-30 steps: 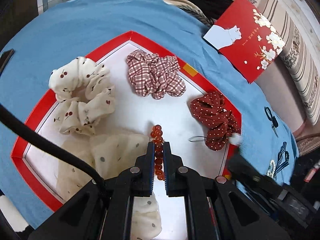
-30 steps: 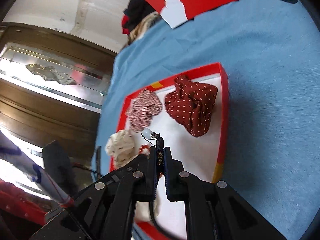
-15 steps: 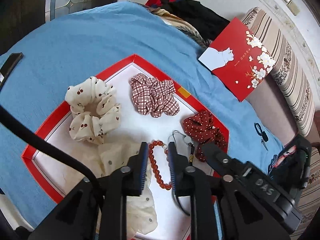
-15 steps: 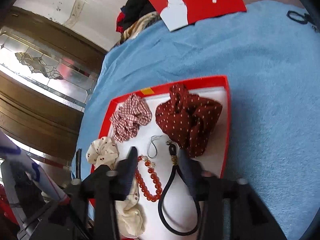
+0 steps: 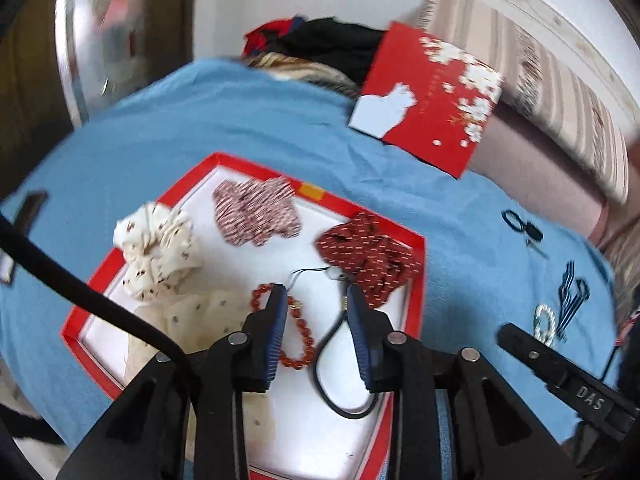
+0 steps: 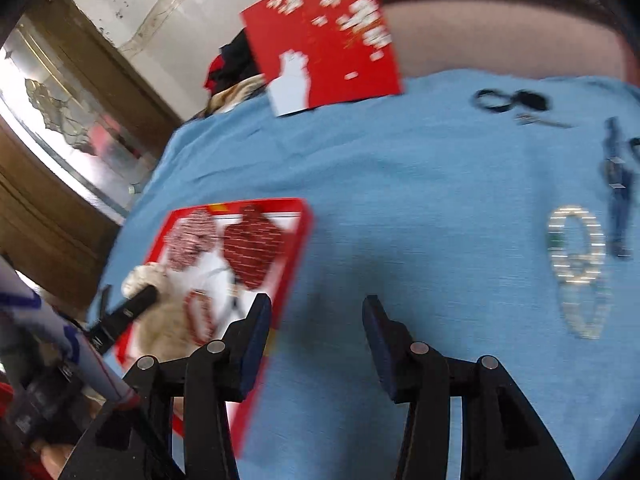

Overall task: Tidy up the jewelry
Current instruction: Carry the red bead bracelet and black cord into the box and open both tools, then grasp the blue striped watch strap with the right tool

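Beads (image 5: 298, 328) and black cord (image 5: 340, 364) lie released in the red tray (image 5: 416, 304), just beyond the left tongs (image 5: 316, 320), whose jaws have just been opening, nothing gripped. Right tongs (image 6: 316, 332) gape empty too, now swung off the tray toward the pale bracelet (image 6: 578, 268) ahead-right, likely the next pick.

In tray (image 5: 416, 280): four scrunchies (cherry (image 5: 158, 248), plaid (image 5: 256, 212), red dotted (image 5: 368, 256), cream dotted (image 5: 200, 320)), one red bead bracelet (image 5: 300, 344), one black cord (image 5: 340, 396). Right of tray: one pearl bracelet (image 6: 576, 248), one blue clip bunch (image 6: 618, 196), one black tie (image 6: 490, 100). Behind tray: one red card (image 5: 432, 100).
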